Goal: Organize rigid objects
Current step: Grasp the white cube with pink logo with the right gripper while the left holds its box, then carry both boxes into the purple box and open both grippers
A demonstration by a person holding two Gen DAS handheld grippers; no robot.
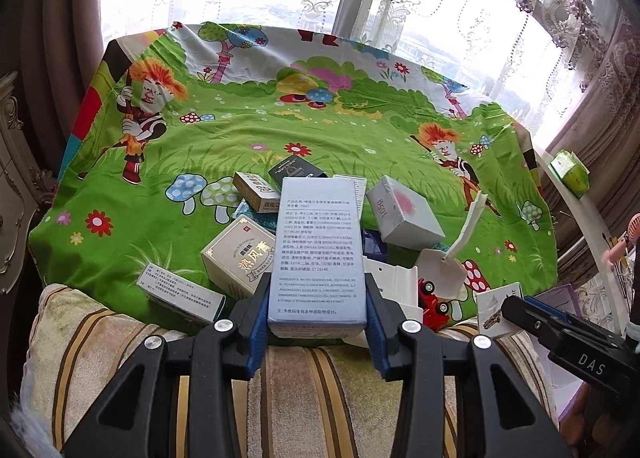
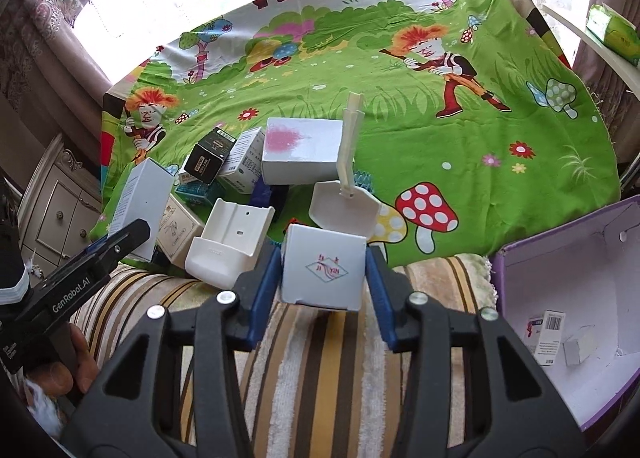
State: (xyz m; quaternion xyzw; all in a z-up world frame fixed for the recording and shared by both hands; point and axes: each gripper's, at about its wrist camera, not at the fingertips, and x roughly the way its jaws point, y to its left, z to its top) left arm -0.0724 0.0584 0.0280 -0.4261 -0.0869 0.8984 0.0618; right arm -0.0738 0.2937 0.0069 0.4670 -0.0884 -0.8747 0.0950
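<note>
- Left wrist view: my left tool [image 1: 318,314] is pinching the tall pale-blue carton [image 1: 318,254] by its two narrow side walls, low on the body near its near end. Its long axis is running straight away from me along the fingers, printed face up, far end pointing toward the heap of boxes on the green cartoon cloth [image 1: 240,129].
- It is looking like thin cardboard: light, stiff along the edges, likely to dent if I am squeezing the broad faces, so I am judging the side-wall grip the right one.
- Right wrist view: my right tool [image 2: 324,270] is pressing its blue pads onto the small white box [image 2: 324,266] with the red diamond logo, held over the striped towel [image 2: 320,358].
- This one is nearly cubic, no real long axis; logo face is tilting up toward me. Light, smooth, a bit slippery, I reckon.
- The purple storage box [image 2: 500,270] is sitting open just to the right, two small boxes already inside.
</note>
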